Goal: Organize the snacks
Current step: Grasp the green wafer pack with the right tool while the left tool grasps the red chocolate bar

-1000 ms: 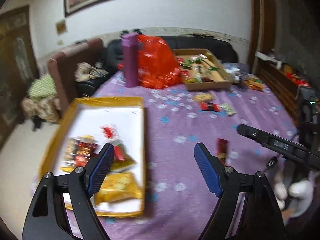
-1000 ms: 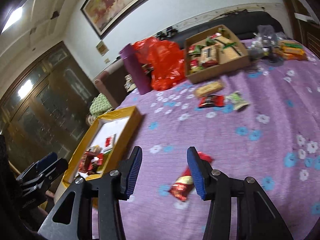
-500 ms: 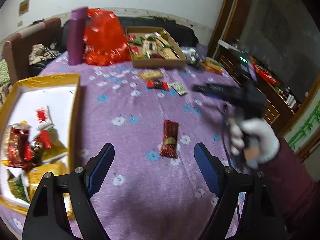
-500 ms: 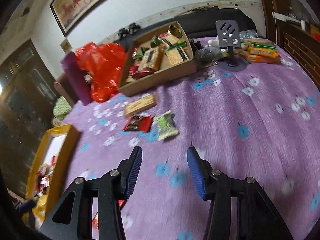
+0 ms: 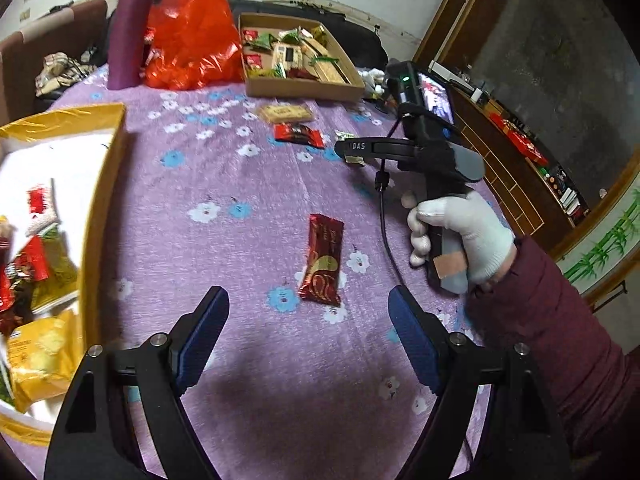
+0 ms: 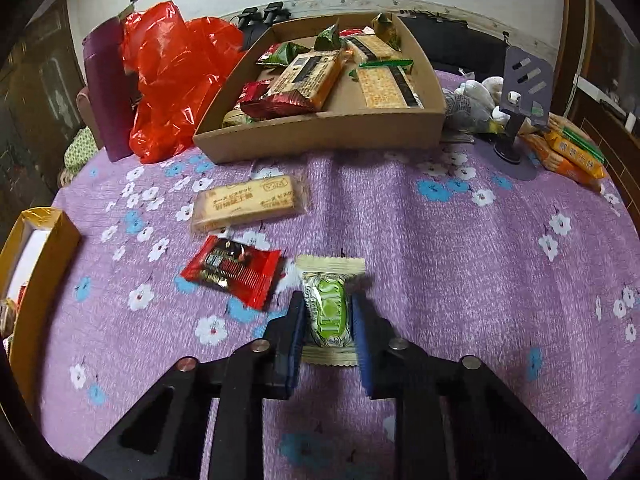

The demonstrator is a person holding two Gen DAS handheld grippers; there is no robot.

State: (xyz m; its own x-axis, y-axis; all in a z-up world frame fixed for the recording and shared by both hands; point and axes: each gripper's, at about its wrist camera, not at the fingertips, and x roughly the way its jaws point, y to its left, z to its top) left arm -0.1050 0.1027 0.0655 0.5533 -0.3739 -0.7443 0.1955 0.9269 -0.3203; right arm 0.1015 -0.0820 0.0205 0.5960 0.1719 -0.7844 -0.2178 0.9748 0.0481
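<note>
A: The fingers (image 6: 297,332) of the right gripper (image 6: 326,320) stand close together, one on each side of the green snack packet (image 6: 329,312). Their blue pads appear to touch its sides, so it looks gripped, with the packet lying on the purple floral tablecloth (image 6: 460,264).

B: And the left gripper (image 5: 308,332)?

A: Spread wide, holding nothing. It hangs over the cloth, with the dark red chocolate bar (image 5: 323,260) lying just ahead of the gap between its fingers.

B: What sits around the green packet?

A: Just to its left lies a red wrapped snack (image 6: 232,266), close but I cannot tell whether they touch. Beyond that is a pale biscuit pack (image 6: 250,202), and further back the cardboard tray (image 6: 320,134) filled with more snacks.

B: And further out?

A: A red plastic bag (image 6: 168,76) and a purple bottle (image 6: 106,88) stand left of the tray. To its right are a grey phone stand (image 6: 520,92) and orange cracker packs (image 6: 572,152). At the table's left edge is the yellow box (image 5: 100,184), with several snacks inside. In the left wrist view, a white-gloved hand (image 5: 464,232) grasps the right gripper's handle.
</note>
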